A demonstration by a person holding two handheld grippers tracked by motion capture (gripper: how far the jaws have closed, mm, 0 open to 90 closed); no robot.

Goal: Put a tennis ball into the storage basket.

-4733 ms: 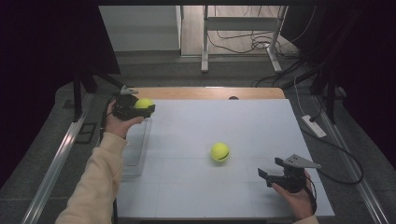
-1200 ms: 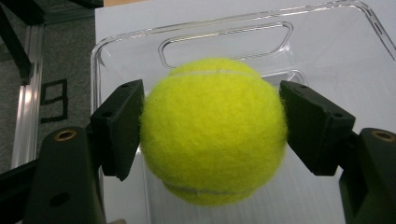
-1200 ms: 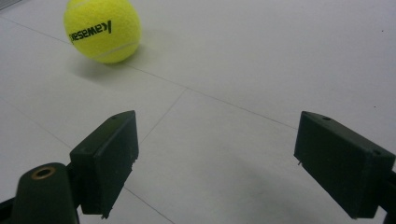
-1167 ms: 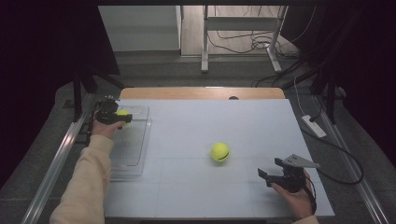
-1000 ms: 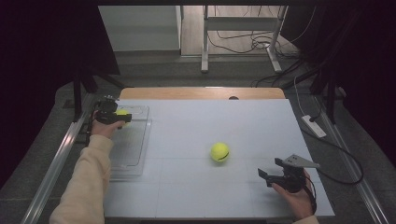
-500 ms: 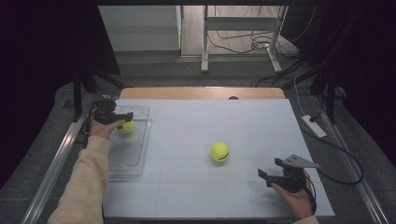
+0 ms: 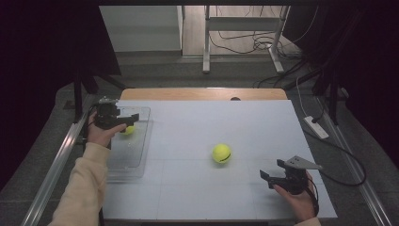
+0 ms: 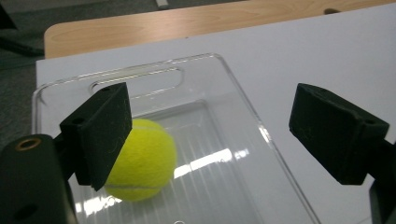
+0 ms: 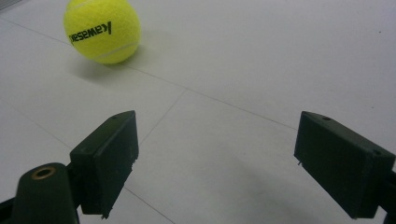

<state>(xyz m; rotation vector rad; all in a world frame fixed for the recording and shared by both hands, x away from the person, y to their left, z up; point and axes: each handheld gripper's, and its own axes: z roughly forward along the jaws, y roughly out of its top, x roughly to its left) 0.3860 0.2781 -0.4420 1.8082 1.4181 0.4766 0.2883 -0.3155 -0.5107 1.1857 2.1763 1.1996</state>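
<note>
left gripper (image 7: 129, 117): over the far end of the clear tray (image 7: 141, 155), jaws apart and empty; they've just been opening then easing in a touch, nothing between the pads
left gripper view: both black pads (image 8: 100, 133) wide apart, tray floor visible through the gap
ball in tray (image 8: 140, 161): yellow tennis ball resting on the ribbed tray floor, near the end with the handle slot; sits behind the left-hand pad in the left gripper view, partly hidden by it; can't tell if pad and ball touch, but it isn't clamped
same ball, high view (image 7: 128, 130): just under the gripper's jaws, inside the tray
tray: transparent plastic, on the left edge of the white table (image 7: 197, 193), long side running away from the person
second ball (image 7: 221, 153): yellow tennis ball loose on the table, about mid-table, well apart from the tray
second ball, right gripper view (image 9: 102, 29): black lettering on it, ahead and to the left of the jaws, nothing touching it
right gripper (image 7: 269, 177): low over the near right part of the table, jaws apart, empty, pointed towards the second ball but clear of it
right hand (image 7: 296, 200): wrapped around the gripper body at the table's near edge
</note>
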